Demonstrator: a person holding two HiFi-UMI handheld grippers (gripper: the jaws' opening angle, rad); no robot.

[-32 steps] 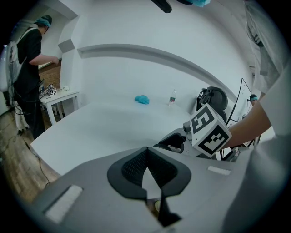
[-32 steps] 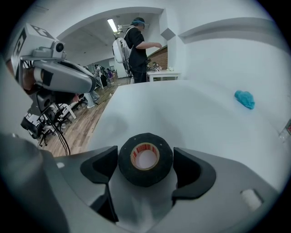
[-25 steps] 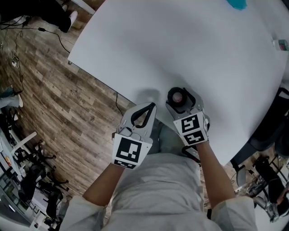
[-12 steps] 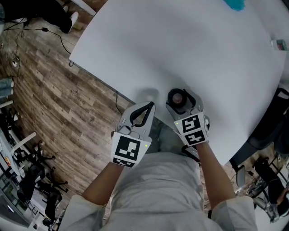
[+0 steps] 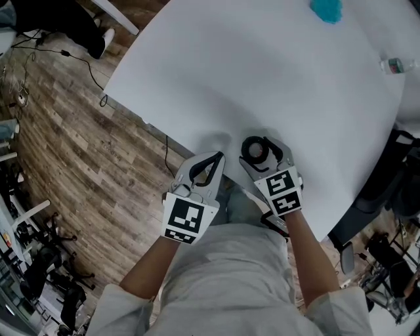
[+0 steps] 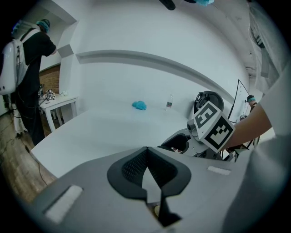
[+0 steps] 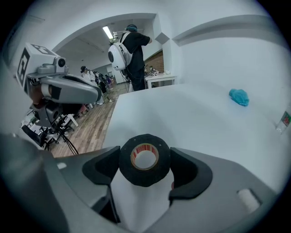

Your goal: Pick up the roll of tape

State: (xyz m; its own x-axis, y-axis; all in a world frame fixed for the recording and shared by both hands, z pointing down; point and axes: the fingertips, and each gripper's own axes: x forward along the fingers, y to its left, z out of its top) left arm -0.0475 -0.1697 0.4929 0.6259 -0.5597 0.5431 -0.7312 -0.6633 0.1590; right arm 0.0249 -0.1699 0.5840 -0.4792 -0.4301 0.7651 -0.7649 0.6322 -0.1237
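A black roll of tape (image 5: 254,150) with a pale core sits near the front edge of the white table (image 5: 262,72). My right gripper (image 5: 257,148) is shut on it, one dark pad pressed to each side. In the right gripper view the roll of tape (image 7: 144,176) stands on edge, its hole facing the camera, between the right gripper (image 7: 145,157) pads. My left gripper (image 5: 214,159) hovers just left of it at the table's edge, shut on nothing. In the left gripper view the left gripper (image 6: 146,151) tips meet.
A turquoise cloth (image 5: 326,9) and a small clear bottle (image 5: 392,65) lie at the table's far side. A dark chair (image 5: 387,184) stands off the right edge. Wood floor with cables lies to the left. A person with a white backpack (image 7: 128,45) stands farther off.
The head view has shifted a little, so the table sits slightly lower in the frame. Both grippers keep their places, and the right stays clamped on the tape.
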